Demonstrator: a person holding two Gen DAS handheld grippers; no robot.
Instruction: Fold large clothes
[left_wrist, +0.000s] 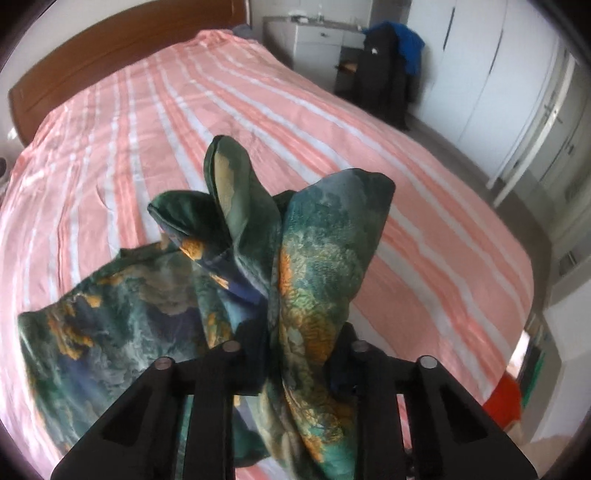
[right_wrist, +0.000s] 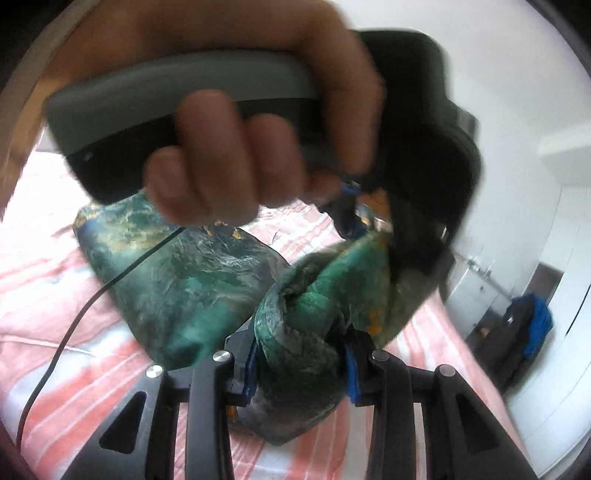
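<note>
up above the bed (left_wrist: 332, 122), both grippers hold the same green patterned garment (left_wrist: 317, 258). the left gripper (left_wrist: 295, 354) has its fingers pressed together on a bunch of the cloth, which sticks up past the tips in three rounded folds; the rest hangs down toward the near side of the bed and drapes onto the pink and white striped bedspread (left_wrist: 122, 122). seen from the right wrist camera, the right gripper (right_wrist: 299, 365) is clamped on a twisted wad of the same garment, the blue pads on its fingers (right_wrist: 352, 373) squeezing the fabric from both sides. just beyond it, the left hand (right_wrist: 236, 147) grips the grey handle of the other gripper, close in front of the lens and blurred, with a thin black cable (right_wrist: 74, 317) trailing down from it over the bed. a wider panel of the garment spreads below that hand, above the bedspread.

beyond the far side of the bed stands a chair (left_wrist: 388, 74) draped with dark and blue clothes, beside a white drawer unit (left_wrist: 317, 40); the drawers look closed, so what is in them cannot be seen. white wardrobe doors (left_wrist: 491, 92) line the wall past the chair.
</note>
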